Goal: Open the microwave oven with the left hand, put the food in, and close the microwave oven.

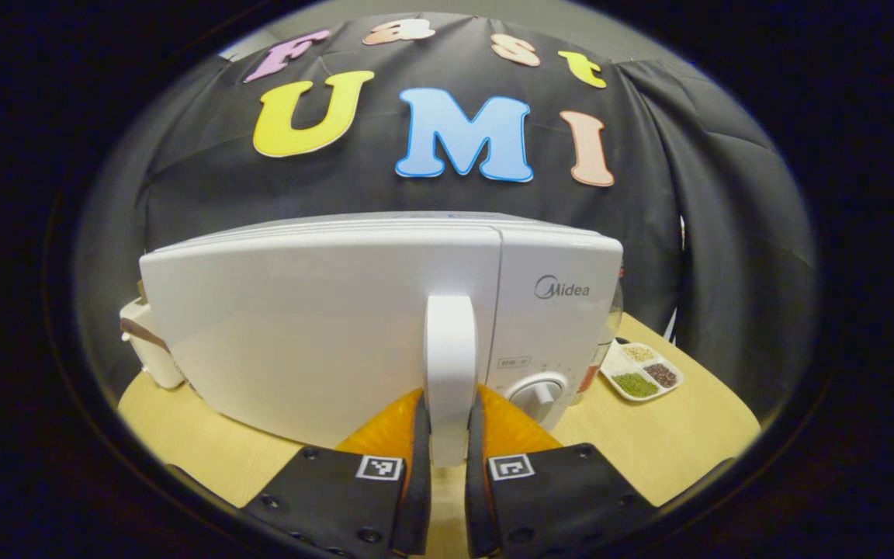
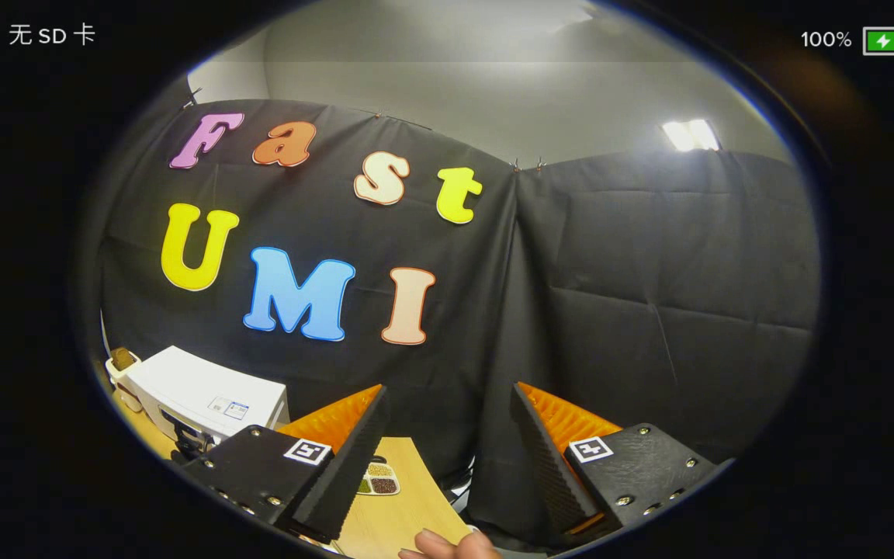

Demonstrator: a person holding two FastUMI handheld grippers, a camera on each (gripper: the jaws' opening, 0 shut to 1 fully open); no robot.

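At the bottom centre of the left gripper view, the left claw (image 1: pixel 448 450) clamps the microwave oven's (image 1: pixel 323 326) upright door handle (image 1: pixel 451 365). The right claw (image 2: pixel 447 458) gapes wide, holding nothing, with the oven at the lower left of its view.

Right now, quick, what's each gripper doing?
Left gripper: shut on the microwave door handle.
Right gripper: open, holding nothing.

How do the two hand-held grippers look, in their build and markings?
The left hand-held gripper and the right hand-held gripper are built alike: black blocks fastened with screws, each block carrying a square black-and-white marker, and ribbed wedge-shaped fingers. Below the right one, part of a bare hand shows.
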